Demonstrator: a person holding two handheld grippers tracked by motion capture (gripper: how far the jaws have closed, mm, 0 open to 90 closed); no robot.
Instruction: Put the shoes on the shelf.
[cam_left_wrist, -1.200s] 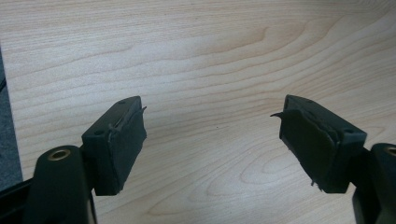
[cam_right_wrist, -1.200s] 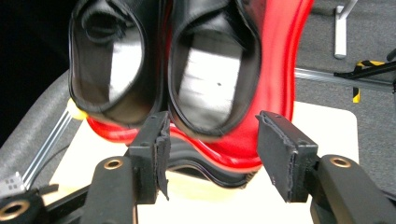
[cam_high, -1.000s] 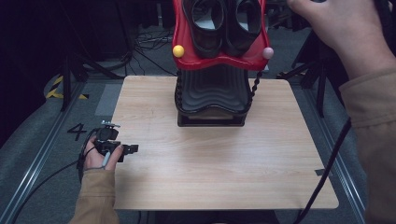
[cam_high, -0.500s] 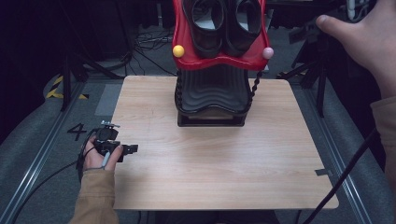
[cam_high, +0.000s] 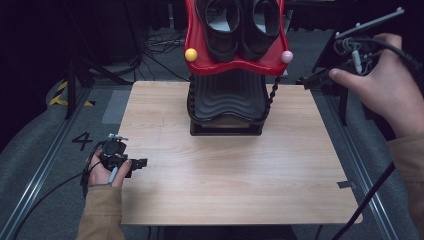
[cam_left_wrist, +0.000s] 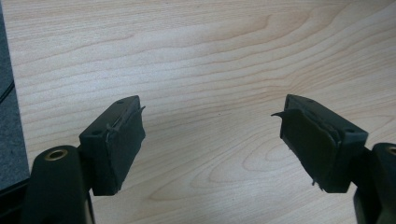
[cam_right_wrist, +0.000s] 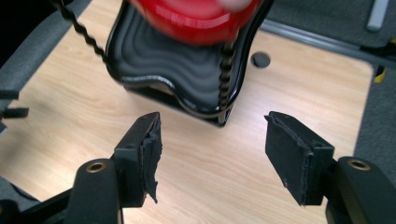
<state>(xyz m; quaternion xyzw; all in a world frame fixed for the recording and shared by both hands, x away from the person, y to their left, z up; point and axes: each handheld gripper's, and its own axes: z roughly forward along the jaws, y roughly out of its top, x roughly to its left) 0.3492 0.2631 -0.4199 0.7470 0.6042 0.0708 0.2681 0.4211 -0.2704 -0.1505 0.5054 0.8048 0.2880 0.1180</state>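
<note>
Two black shoes (cam_high: 239, 25) sat side by side in the red upper tray (cam_high: 232, 62) of a two-tier rack (cam_high: 227, 95) standing at the far middle of the wooden table (cam_high: 225, 180); a yellow ball (cam_high: 191, 54) and a pink ball (cam_high: 286, 56) marked its front corners, and twisted black posts (cam_high: 273, 92) ran down to the ribbed black lower tray (cam_high: 227, 97), which held nothing I could see. My left gripper (cam_high: 142, 163) rested at the table's near left edge, its jaws having just been opening, spread wide over bare wood. My right gripper (cam_right_wrist: 212, 140) hung off the far right corner, its jaws also having just been opening, nothing between them, aimed at the rack's lower corner. Shoe toes and the rack's top were cut off; the red tray blurred in my right gripper view.
</note>
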